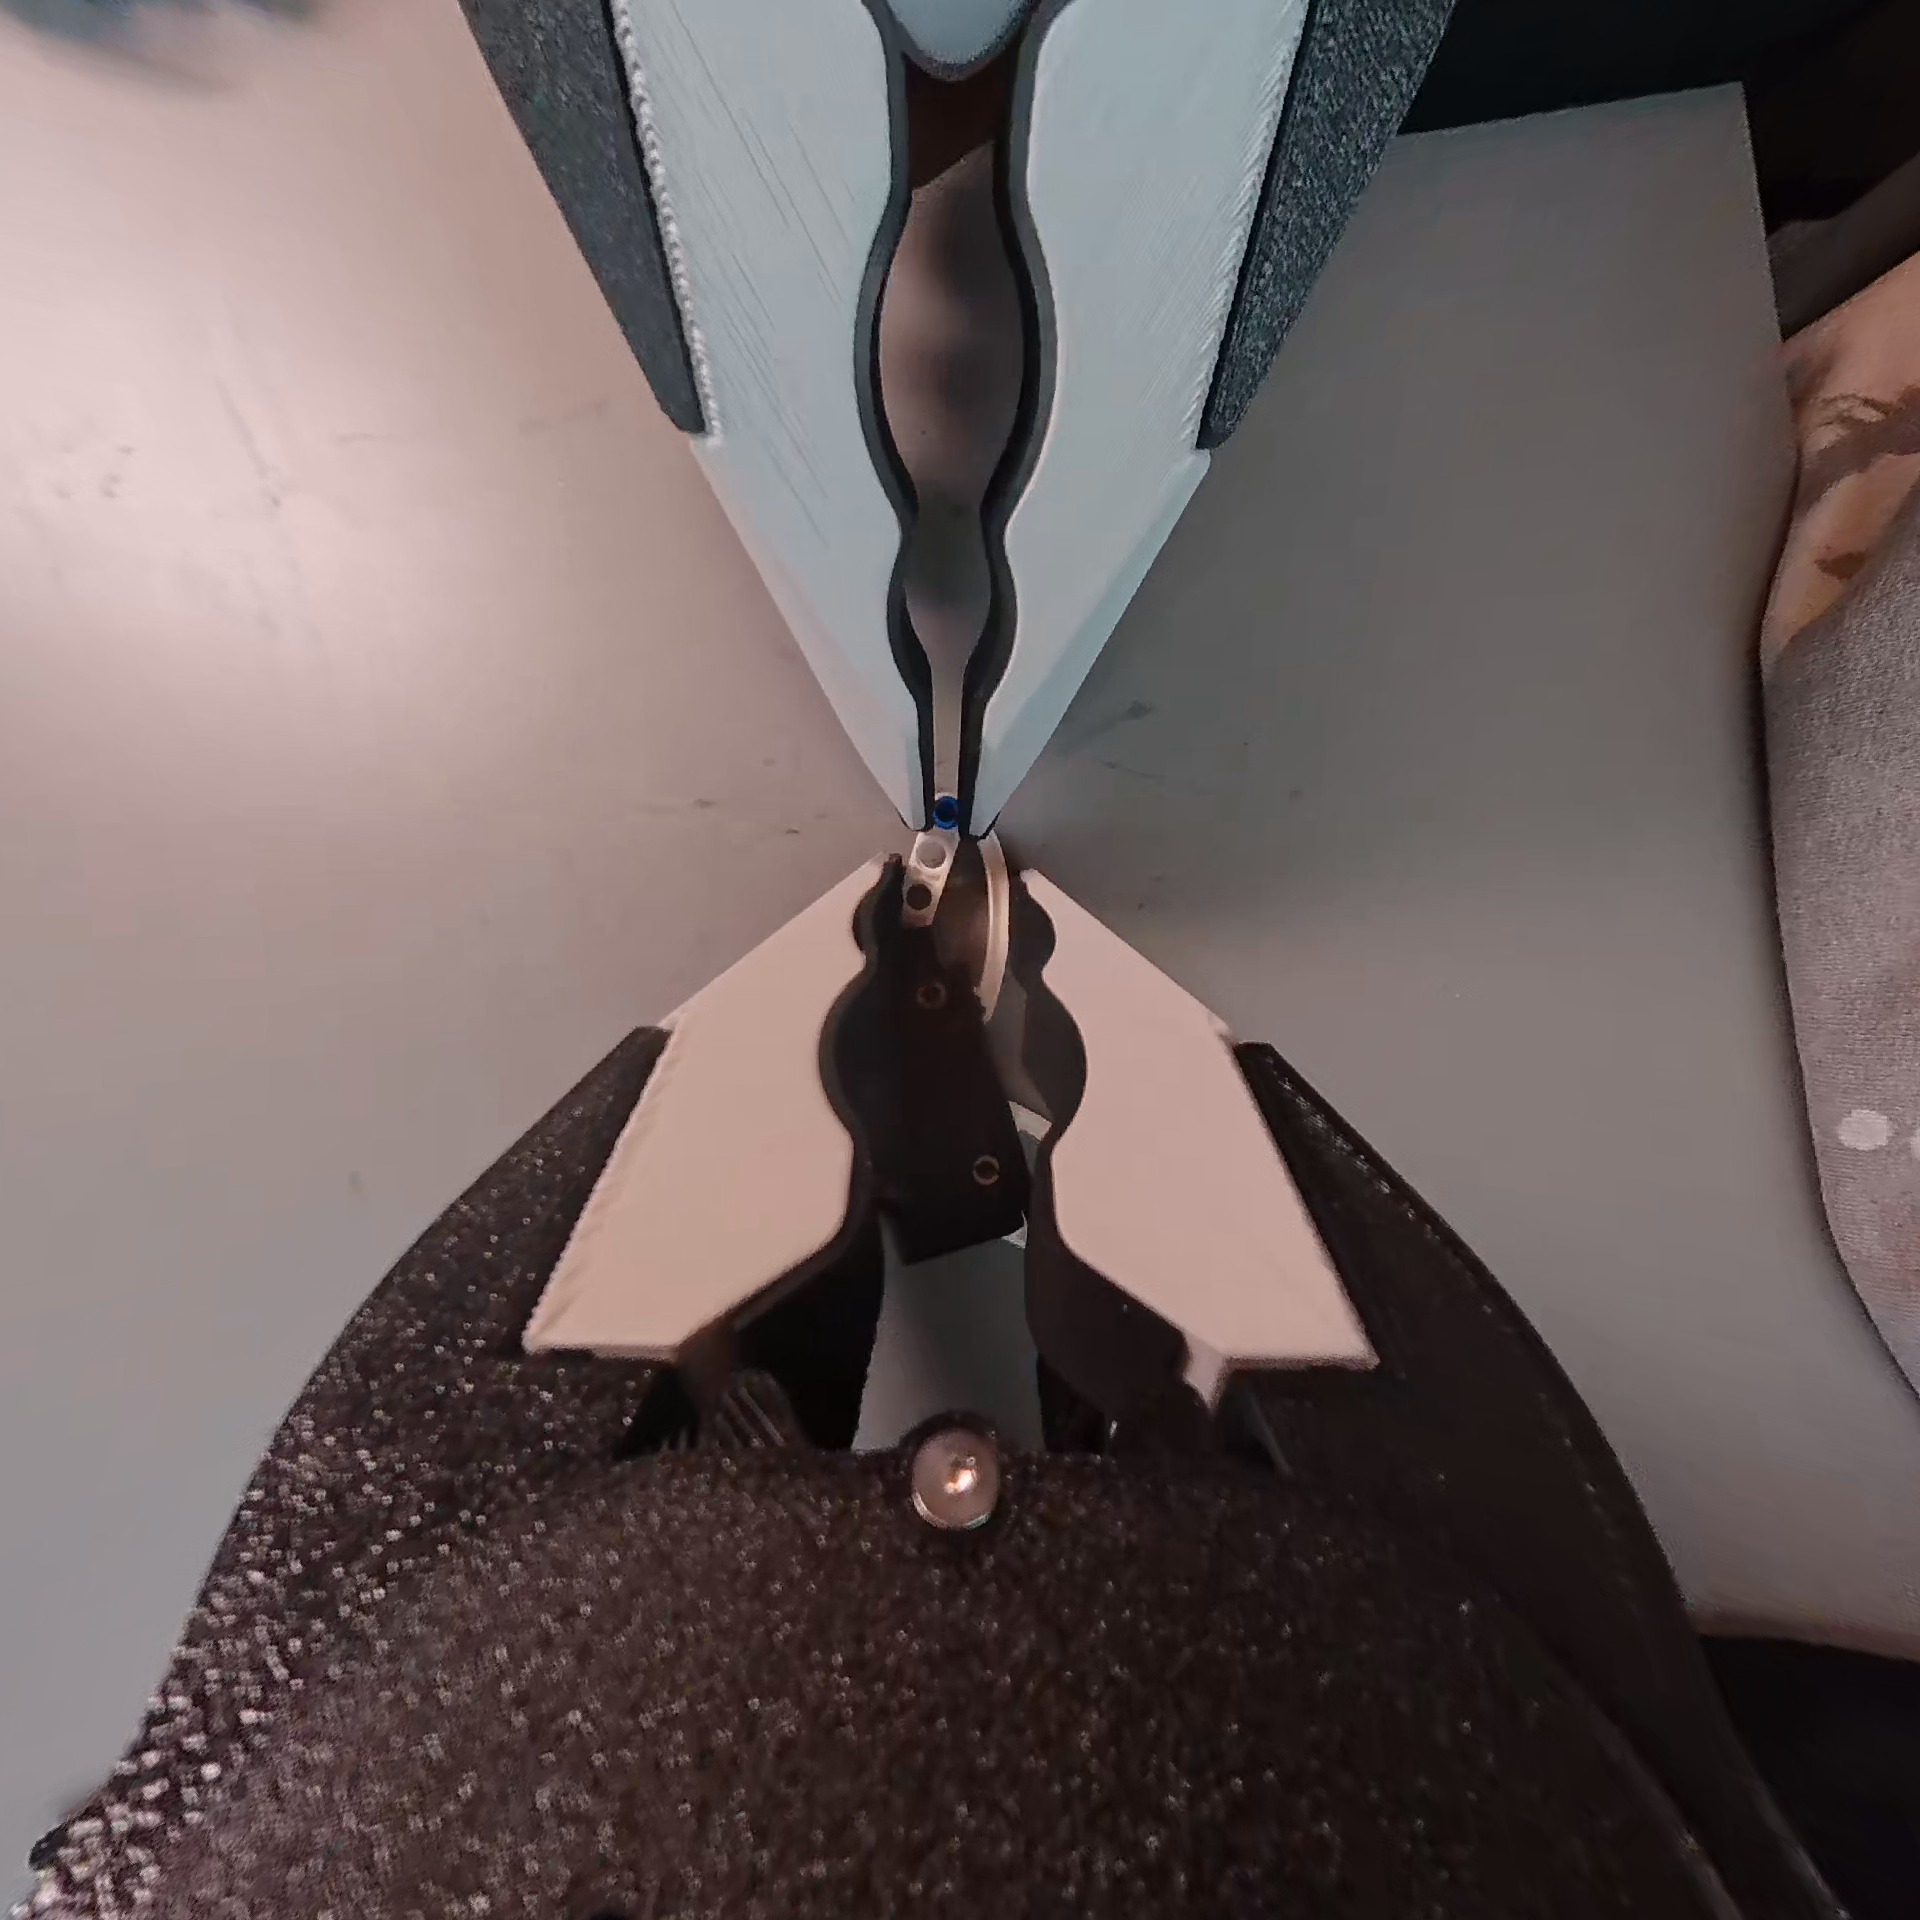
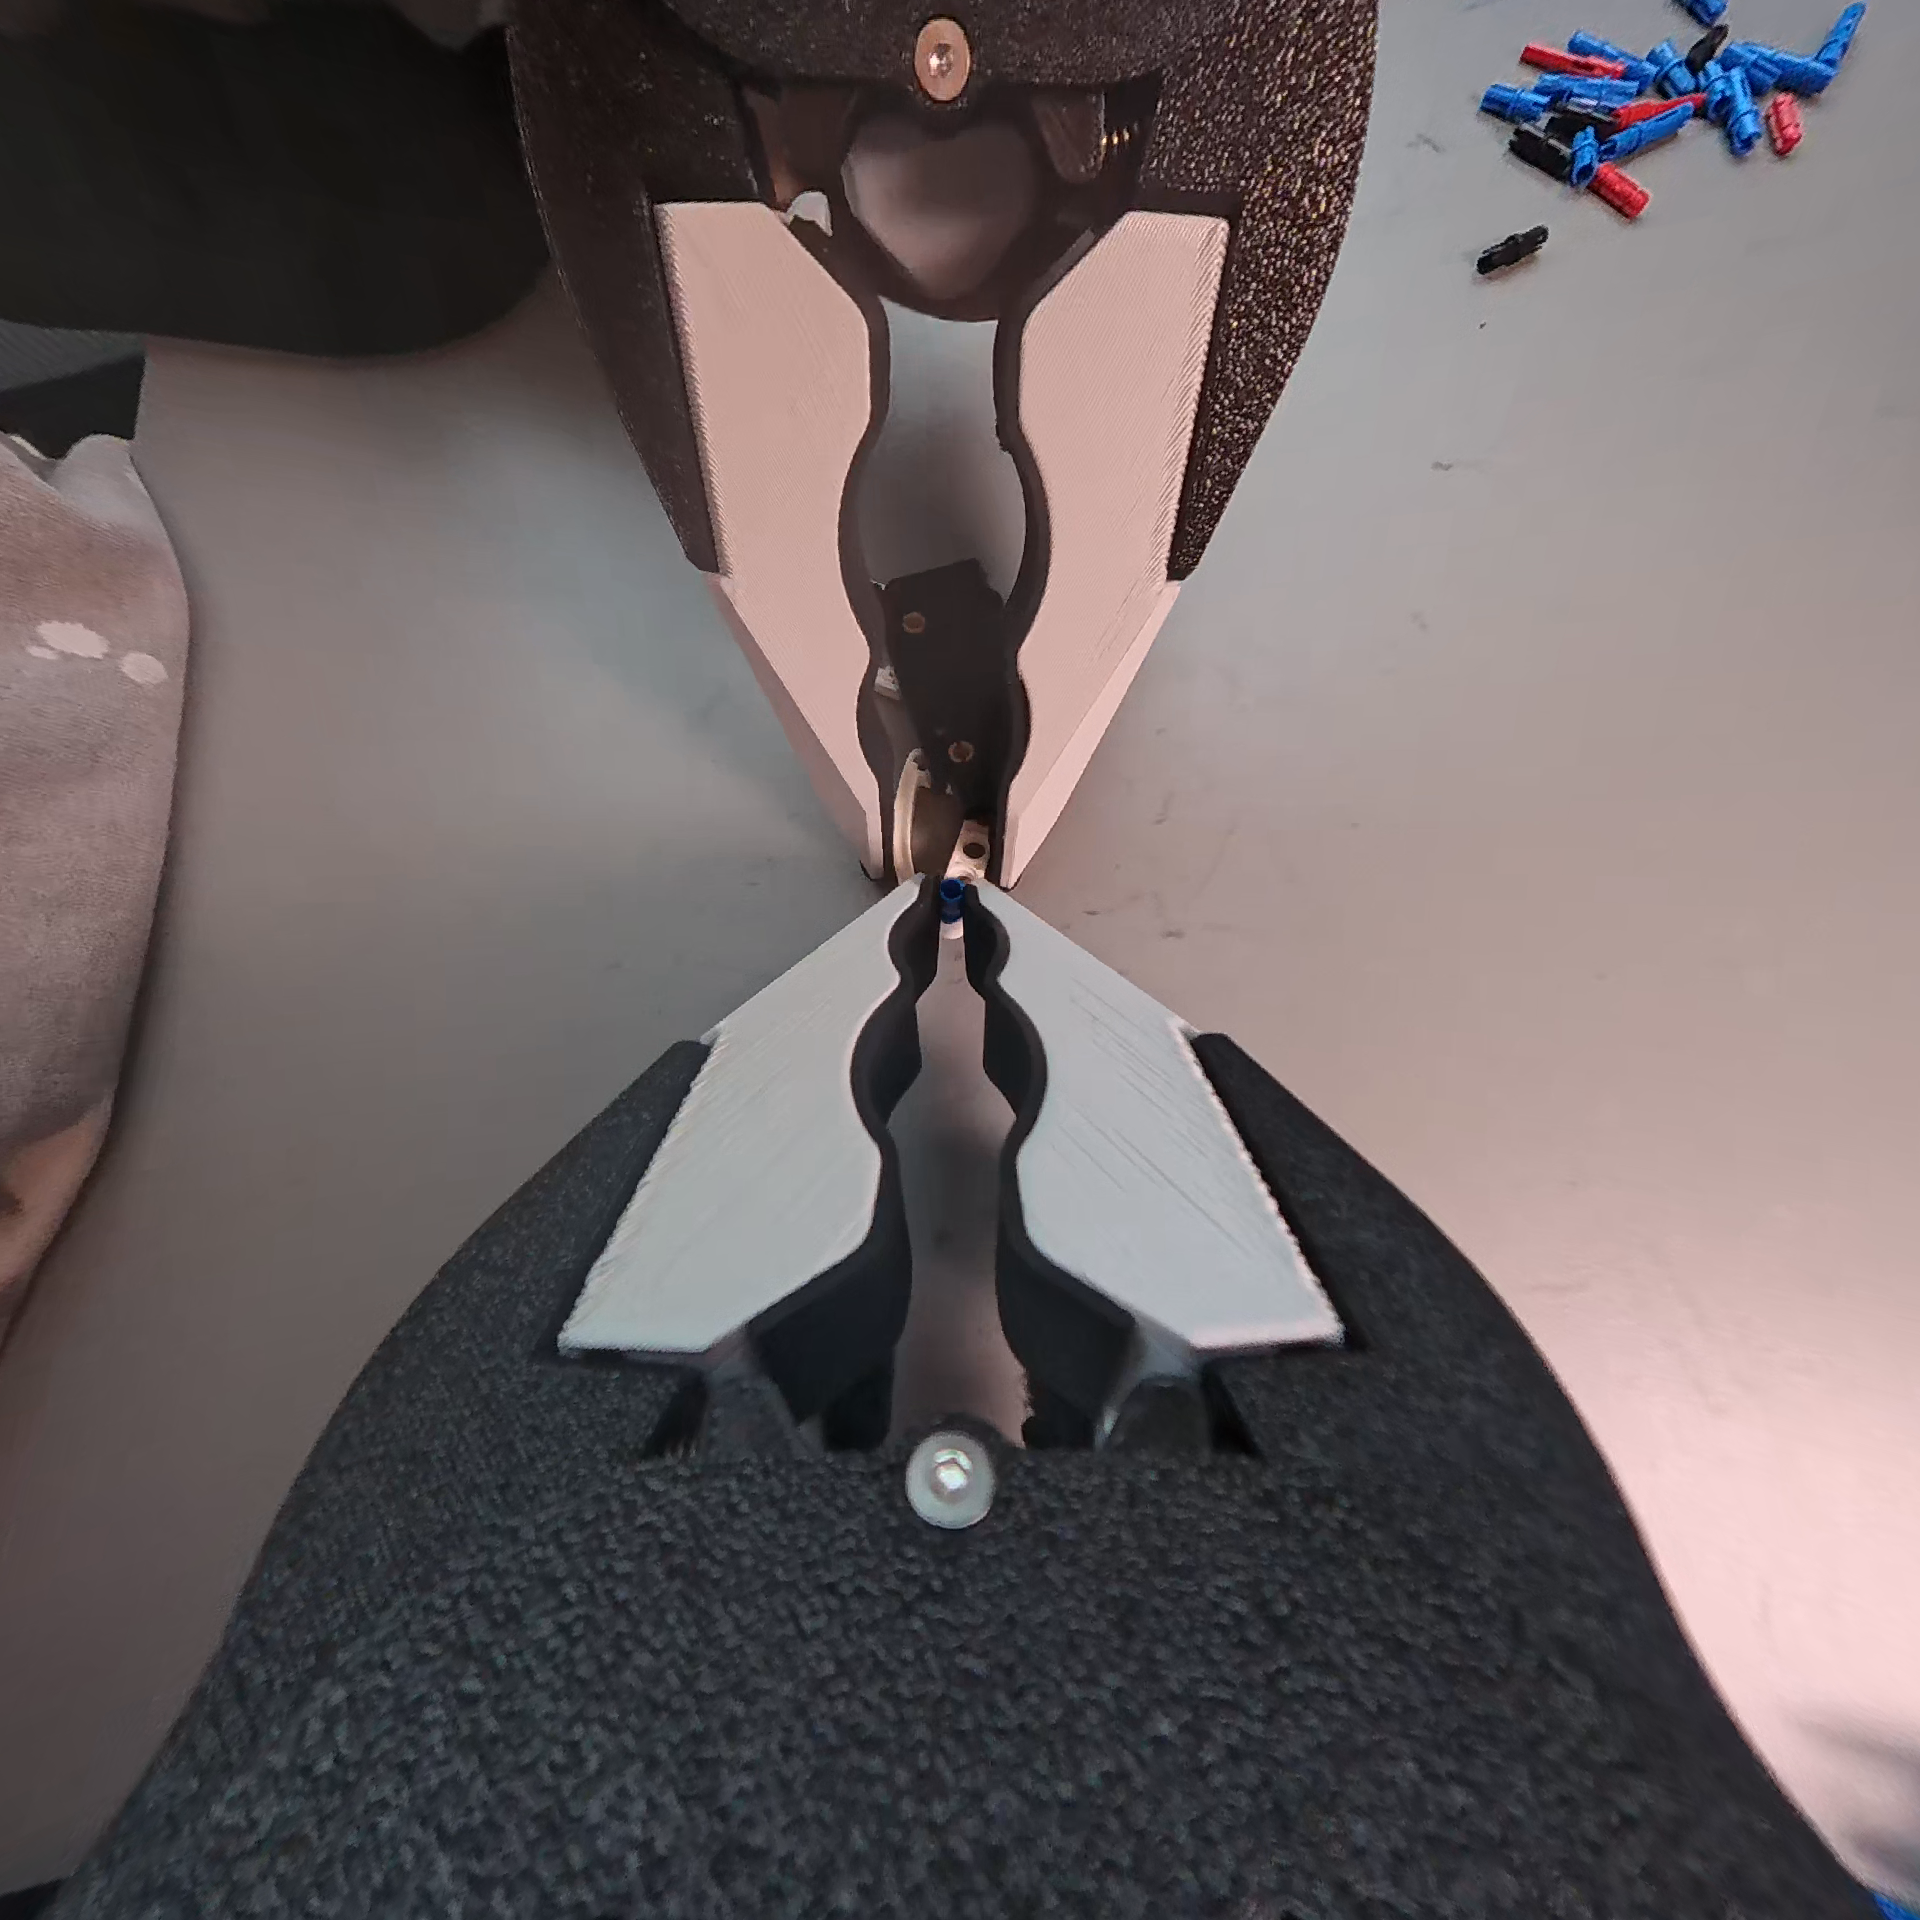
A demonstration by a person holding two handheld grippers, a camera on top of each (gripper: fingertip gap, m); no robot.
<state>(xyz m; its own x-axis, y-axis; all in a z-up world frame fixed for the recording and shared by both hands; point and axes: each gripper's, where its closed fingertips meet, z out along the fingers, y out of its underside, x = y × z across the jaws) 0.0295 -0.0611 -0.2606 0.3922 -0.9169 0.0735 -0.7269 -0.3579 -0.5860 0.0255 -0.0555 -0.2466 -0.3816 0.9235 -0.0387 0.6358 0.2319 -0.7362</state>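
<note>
Each wrist view looks close along its own fingers, facing the other head-on; both share the meeting fingertips above the tabletop.

Bench: pale grey, lightly scuffed. Far right corner holds a heap of pegs, blue, red and black. One black peg lies apart, just beside heap.

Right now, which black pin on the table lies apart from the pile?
The black pin lying alone on the table, just below the pile of pins.
</note>
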